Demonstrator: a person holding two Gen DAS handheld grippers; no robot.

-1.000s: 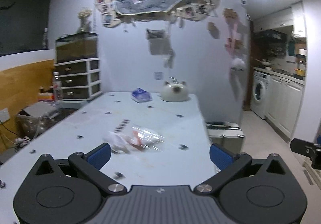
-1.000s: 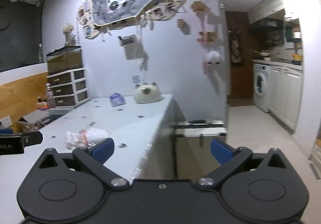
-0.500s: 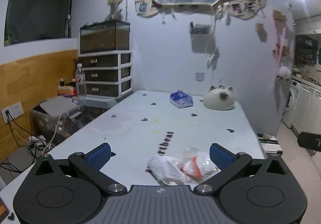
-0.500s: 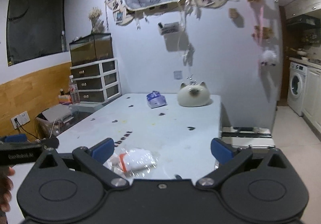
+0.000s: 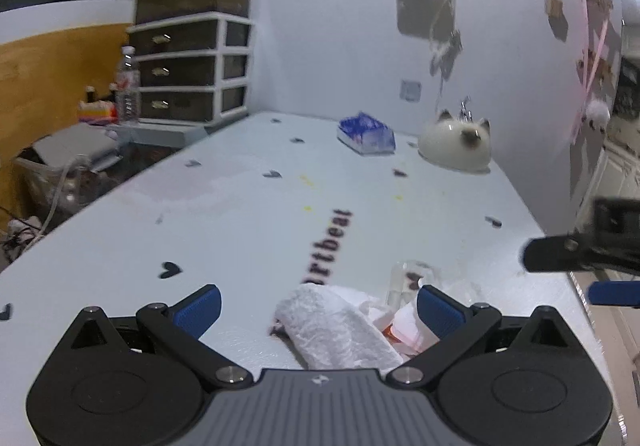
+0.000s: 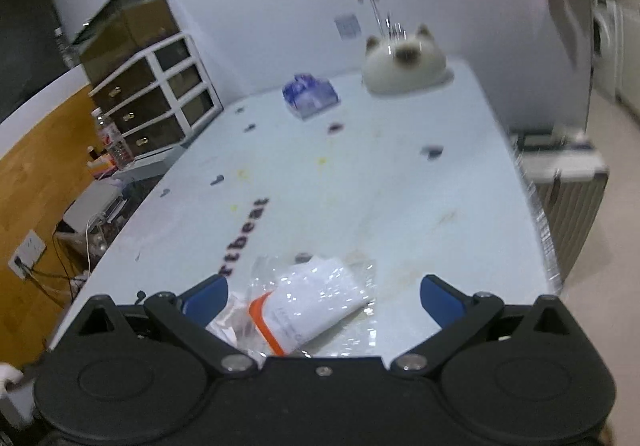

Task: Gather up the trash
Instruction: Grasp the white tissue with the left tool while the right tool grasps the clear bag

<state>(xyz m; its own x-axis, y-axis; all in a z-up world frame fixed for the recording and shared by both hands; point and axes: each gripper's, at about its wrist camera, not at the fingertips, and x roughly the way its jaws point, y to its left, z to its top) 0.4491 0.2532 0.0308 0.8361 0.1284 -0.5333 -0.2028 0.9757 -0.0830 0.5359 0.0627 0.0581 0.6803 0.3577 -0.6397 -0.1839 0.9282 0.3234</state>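
Both grippers neared trash [image 6: 316, 302]; left view adds tissue [image 5: 332, 326].

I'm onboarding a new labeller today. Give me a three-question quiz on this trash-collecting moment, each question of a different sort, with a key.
1. True or false: the left gripper is shut on the crumpled white tissue.
2. Multiple choice: the white packet with an orange edge lies
A) on the floor
B) inside crinkled clear plastic on the table
C) atop the cat-shaped ornament
3. Fill in: near the wall, beside the ornament, sits a ____ tissue pack.

Key: 1 false, both grippers, including the right gripper, are open and hold nothing; 2 B; 3 blue.
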